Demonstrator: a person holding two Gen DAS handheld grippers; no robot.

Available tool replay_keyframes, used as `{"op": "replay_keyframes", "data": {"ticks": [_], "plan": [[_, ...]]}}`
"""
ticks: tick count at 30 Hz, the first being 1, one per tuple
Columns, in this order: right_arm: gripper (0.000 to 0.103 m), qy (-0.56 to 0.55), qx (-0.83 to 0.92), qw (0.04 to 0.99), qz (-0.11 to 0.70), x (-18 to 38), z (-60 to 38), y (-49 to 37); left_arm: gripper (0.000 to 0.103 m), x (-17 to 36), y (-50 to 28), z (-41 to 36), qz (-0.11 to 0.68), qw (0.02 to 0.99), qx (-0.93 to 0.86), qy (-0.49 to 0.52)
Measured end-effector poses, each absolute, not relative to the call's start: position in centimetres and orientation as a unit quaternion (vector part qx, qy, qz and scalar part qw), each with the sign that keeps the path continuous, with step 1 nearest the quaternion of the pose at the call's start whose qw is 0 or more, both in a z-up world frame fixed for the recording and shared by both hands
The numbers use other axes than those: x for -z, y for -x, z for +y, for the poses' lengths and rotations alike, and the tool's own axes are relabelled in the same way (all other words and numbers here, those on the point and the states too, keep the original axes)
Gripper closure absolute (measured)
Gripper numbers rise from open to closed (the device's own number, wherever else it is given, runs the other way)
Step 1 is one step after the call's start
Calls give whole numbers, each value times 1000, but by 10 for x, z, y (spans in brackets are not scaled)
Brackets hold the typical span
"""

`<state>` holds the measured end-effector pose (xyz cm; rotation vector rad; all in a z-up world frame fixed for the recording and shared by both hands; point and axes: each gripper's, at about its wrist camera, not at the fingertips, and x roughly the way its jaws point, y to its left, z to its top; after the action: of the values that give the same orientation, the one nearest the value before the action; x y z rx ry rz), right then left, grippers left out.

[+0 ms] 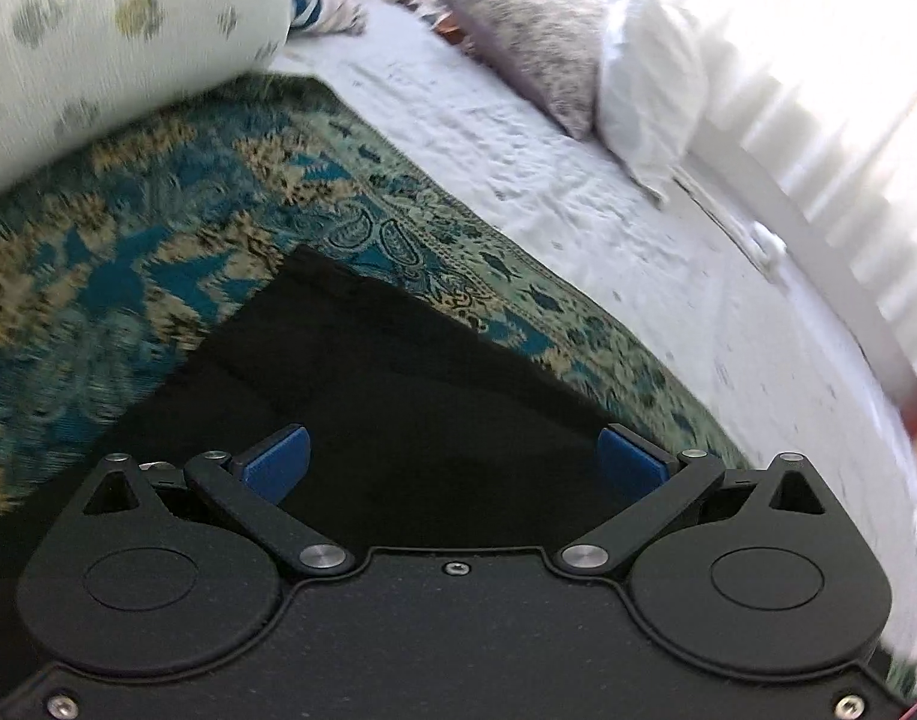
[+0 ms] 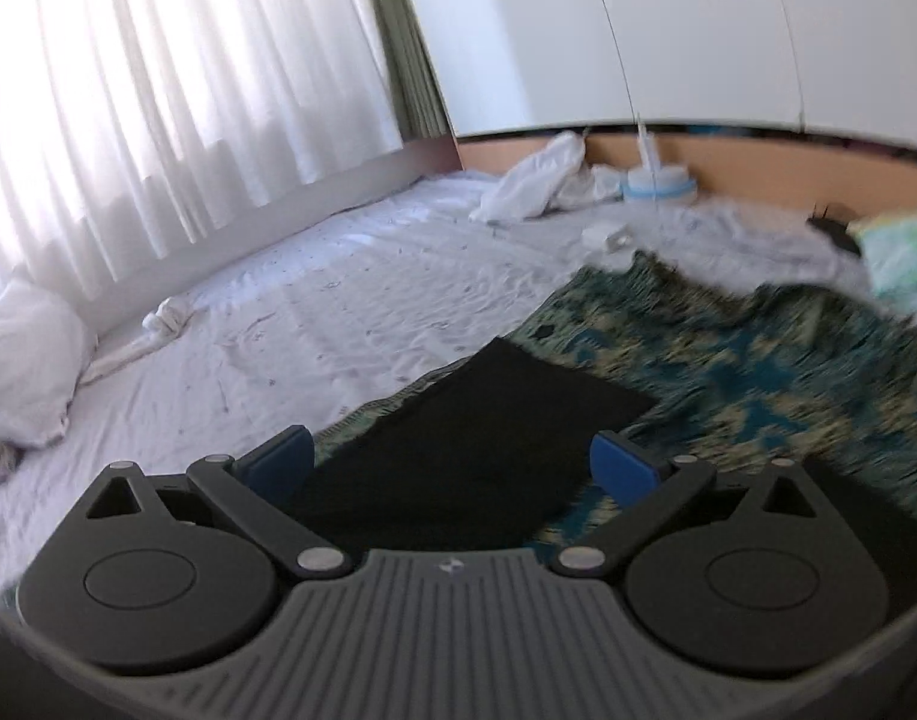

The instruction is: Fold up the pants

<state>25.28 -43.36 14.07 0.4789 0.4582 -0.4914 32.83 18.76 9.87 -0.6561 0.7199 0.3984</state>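
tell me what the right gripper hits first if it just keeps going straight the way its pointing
Most likely the black pants: they lie flat on the patterned blanket, directly ahead between the open fingers of the right gripper. Depth is hard to judge in this fisheye view, so how soon is unclear.

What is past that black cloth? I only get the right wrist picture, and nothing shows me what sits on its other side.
Observer: In the left wrist view a big pale pillow with olive spots lies at the far edge of the patterned teal blanket, beyond the black pants.
Operator: Is the other gripper holding anything?
Observer: No. The left gripper is open, its blue fingers spread apart over the pants with nothing between them.
Operator: Anything else up there?
Observer: A grey mottled cushion leans against a white pillow on the white sheet.
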Motion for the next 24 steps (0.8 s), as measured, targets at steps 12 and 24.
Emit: {"op": "replay_keyframes", "data": {"ticks": [12,24], "plan": [[0,-217,276,901,255,-71,-418,-396,0,-37,-434,183,330,826,-303,343],[0,-156,349,857,346,0,-418,-508,0,-9,-480,144,309,826,-423,207]]}}
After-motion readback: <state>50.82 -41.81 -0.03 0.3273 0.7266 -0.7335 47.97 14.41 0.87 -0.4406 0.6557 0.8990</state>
